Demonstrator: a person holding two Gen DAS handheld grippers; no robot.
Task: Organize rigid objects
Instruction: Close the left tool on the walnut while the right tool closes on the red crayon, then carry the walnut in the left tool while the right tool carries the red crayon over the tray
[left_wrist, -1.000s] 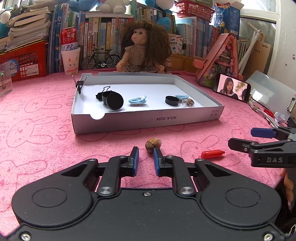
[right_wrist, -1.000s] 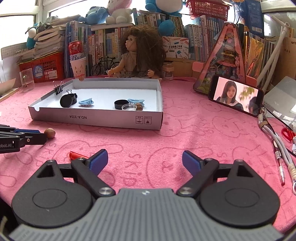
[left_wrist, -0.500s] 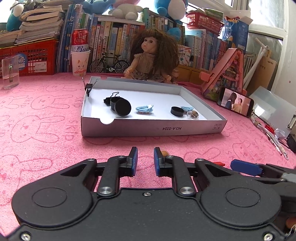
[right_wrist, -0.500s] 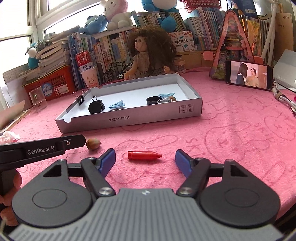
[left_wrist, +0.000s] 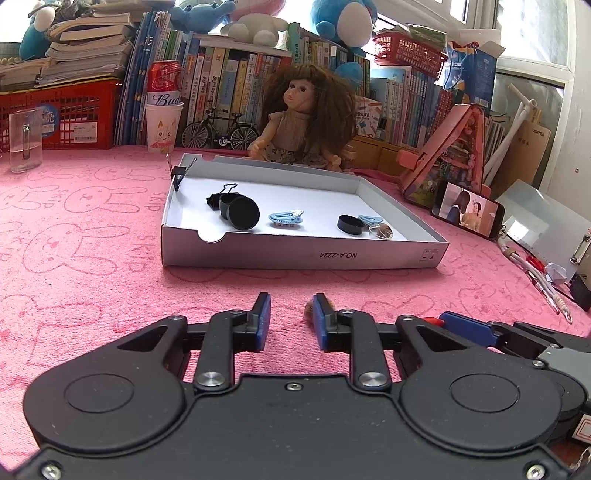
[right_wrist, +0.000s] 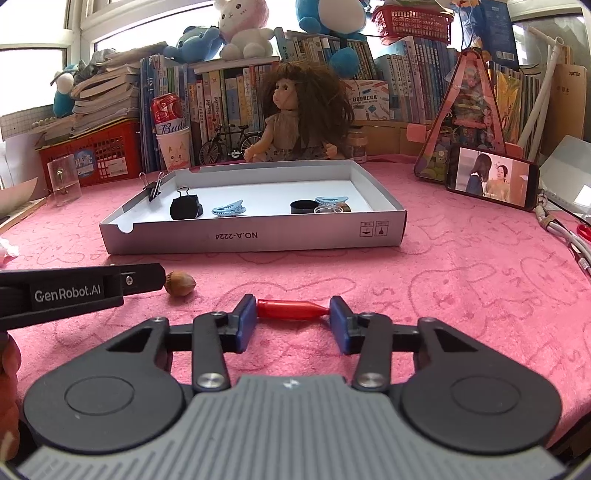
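A red crayon (right_wrist: 291, 309) lies crosswise on the pink cloth. My right gripper (right_wrist: 292, 320) is closing on it, and its blue pads touch both ends. A hazelnut (right_wrist: 180, 282) sits to its left, at the tip of one left gripper finger (right_wrist: 140, 280). In the left wrist view, my left gripper (left_wrist: 291, 318) is low over the cloth with its jaws opening and nothing between them. The hazelnut (left_wrist: 307, 309) peeks out beside its right fingertip. The white cardboard tray (left_wrist: 295, 254) ahead holds black binder clips, a black cap, blue hair clips and a black ring.
A doll (left_wrist: 303, 118) sits behind the tray, in front of a wall of books. A phone (right_wrist: 491, 179) leans at the right, with cables (left_wrist: 535, 273) near it. A glass (left_wrist: 24, 138) and a cup holding a can (left_wrist: 162, 118) stand at the back left.
My right gripper moved left to the red crayon and narrowed its jaws onto its ends. My left gripper's jaws parted slightly, and the hazelnut now shows only beside its right fingertip.
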